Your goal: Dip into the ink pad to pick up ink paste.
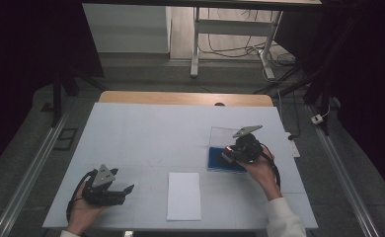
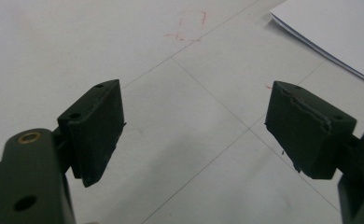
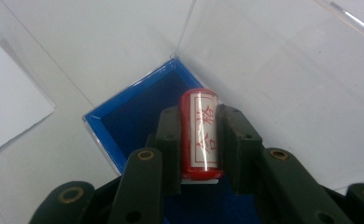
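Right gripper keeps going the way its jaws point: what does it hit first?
Most likely the dark blue pad inside the open blue box. The right gripper, shut on the red stamp, points down into it. How far above the pad it is, is unclear.

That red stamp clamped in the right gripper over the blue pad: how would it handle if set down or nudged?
The stamp looks like a rigid, round-sided cylinder, so laid on its side it would probably roll. Its glossy labelled surface may be a bit slippery between the right gripper pads. Stood on end it seems tall for its base, so a nudge could tip it.
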Action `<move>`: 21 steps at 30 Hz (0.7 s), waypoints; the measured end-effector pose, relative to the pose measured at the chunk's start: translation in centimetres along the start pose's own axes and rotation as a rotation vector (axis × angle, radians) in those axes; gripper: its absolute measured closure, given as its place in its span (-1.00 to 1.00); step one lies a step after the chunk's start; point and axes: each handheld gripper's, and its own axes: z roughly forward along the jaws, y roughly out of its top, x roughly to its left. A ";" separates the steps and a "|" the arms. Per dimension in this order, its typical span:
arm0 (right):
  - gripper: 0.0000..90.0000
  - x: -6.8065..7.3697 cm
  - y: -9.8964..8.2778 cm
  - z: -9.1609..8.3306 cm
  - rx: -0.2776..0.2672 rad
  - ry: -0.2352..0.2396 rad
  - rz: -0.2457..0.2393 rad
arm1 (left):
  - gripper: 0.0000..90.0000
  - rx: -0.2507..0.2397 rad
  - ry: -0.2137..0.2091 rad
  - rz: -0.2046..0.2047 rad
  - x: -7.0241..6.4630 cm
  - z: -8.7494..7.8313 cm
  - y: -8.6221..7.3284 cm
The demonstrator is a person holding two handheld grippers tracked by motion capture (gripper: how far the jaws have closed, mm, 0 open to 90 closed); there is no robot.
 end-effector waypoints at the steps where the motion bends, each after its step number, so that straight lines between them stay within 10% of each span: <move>1: 0.55 -0.1 -0.1 -0.2 -0.017 -0.005 0.004 | -0.56 0.000 0.001 0.000 0.0 0.0 0.0; 8: 0.55 -0.9 -0.4 -2.7 -0.159 0.004 0.069 | -0.56 -0.004 -0.002 -0.003 0.0 -0.1 0.0; 21: 0.55 -0.1 -0.4 -3.3 -0.172 -0.002 0.020 | -0.56 -0.008 0.000 -0.003 0.0 -0.3 0.0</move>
